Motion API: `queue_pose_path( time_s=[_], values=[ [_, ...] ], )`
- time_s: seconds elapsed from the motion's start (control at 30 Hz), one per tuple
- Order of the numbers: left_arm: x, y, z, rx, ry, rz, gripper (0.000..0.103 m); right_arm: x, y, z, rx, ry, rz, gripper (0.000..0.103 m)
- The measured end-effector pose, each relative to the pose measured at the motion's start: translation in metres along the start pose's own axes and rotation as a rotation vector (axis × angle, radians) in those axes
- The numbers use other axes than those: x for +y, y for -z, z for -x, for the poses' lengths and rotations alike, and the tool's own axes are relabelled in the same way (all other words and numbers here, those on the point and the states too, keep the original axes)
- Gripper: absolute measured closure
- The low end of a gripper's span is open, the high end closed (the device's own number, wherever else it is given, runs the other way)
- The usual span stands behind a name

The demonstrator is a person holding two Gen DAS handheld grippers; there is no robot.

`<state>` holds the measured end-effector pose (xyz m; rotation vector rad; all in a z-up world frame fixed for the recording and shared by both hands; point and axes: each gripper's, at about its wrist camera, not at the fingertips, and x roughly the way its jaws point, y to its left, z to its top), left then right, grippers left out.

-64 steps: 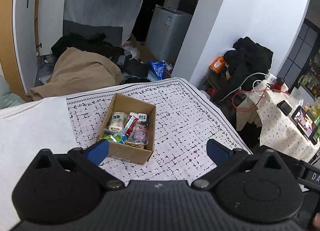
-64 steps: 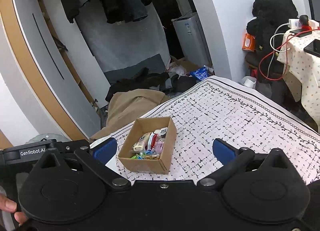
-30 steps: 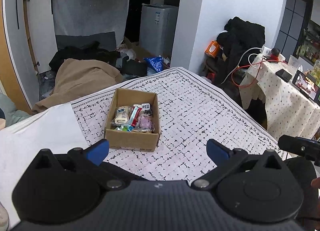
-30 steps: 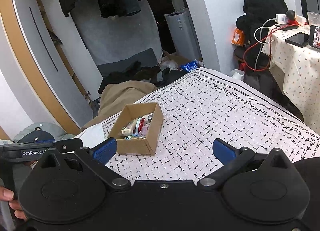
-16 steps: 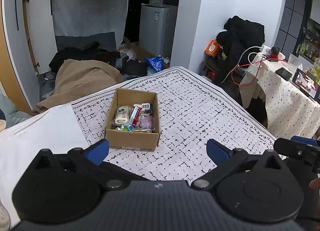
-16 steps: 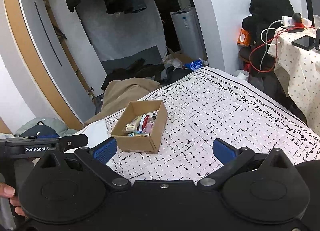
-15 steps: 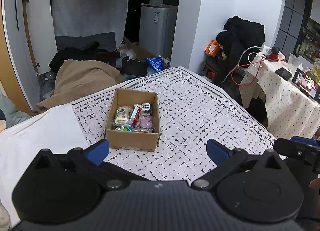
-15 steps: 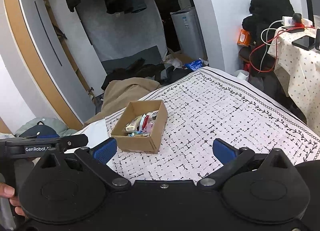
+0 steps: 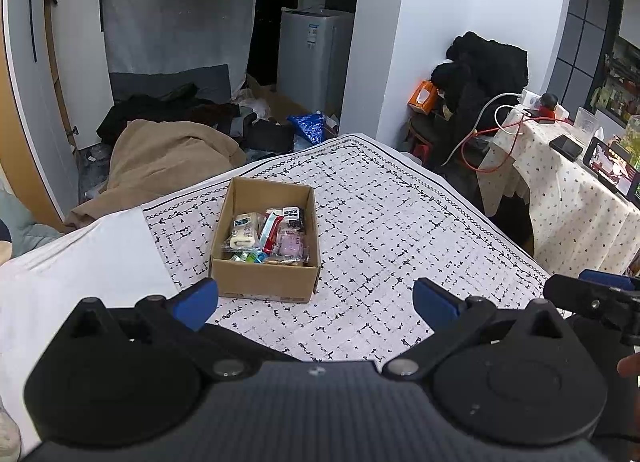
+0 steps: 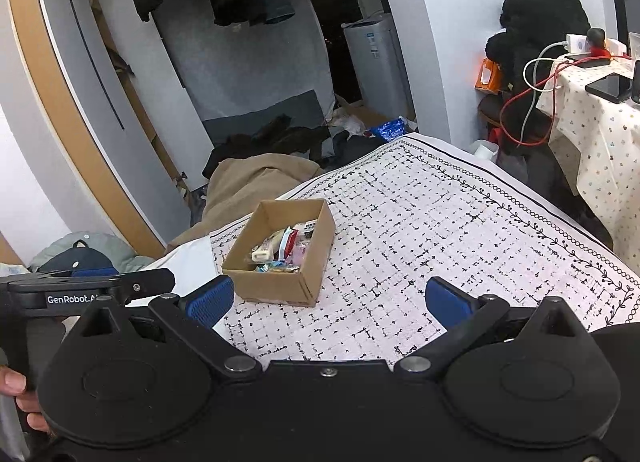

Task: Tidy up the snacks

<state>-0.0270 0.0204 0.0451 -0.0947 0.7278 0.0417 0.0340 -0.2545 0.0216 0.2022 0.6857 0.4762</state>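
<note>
Both tools hung back, spread wide and holding nothing: left tool (image 9: 316, 300), right tool (image 10: 330, 298). The cardboard box (image 9: 264, 276) (packed with snacks (image 9: 268, 236)) sat on the patterned cloth (image 9: 400, 230), ahead of them.

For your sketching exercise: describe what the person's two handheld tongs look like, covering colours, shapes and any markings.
Both the left tongs and right tongs have matte black bodies with two rounded teardrop housings, silver pivot screws, and angled black fingers tipped with blue pads. In the right wrist view, the left tongs' side bar carries white "GenRobot.AI" lettering.
</note>
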Motion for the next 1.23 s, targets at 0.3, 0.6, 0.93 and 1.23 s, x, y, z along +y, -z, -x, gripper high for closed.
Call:
queue_pose_path(
  time_s=[0.3, 0.6, 0.93, 1.23],
  values=[
    [-0.001, 0.001, 0.006, -0.008, 0.014, -0.007, 0.0, -0.002, -0.001, -0.001, 0.008, 0.004, -0.002, 0.0],
    [0.004, -0.001, 0.009, -0.014, 0.005, 0.004, 0.0, -0.001, -0.003, -0.001, 0.012, 0.001, 0.006, 0.0],
    [0.006, -0.001, 0.009, -0.014, 0.002, 0.007, 0.0, 0.0, -0.003, -0.005, 0.017, -0.001, 0.009, 0.0],
    [0.007, 0.002, 0.008, -0.009, 0.007, -0.002, 0.0, -0.002, 0.001, -0.012, 0.029, 0.005, 0.001, 0.0]
  ],
)
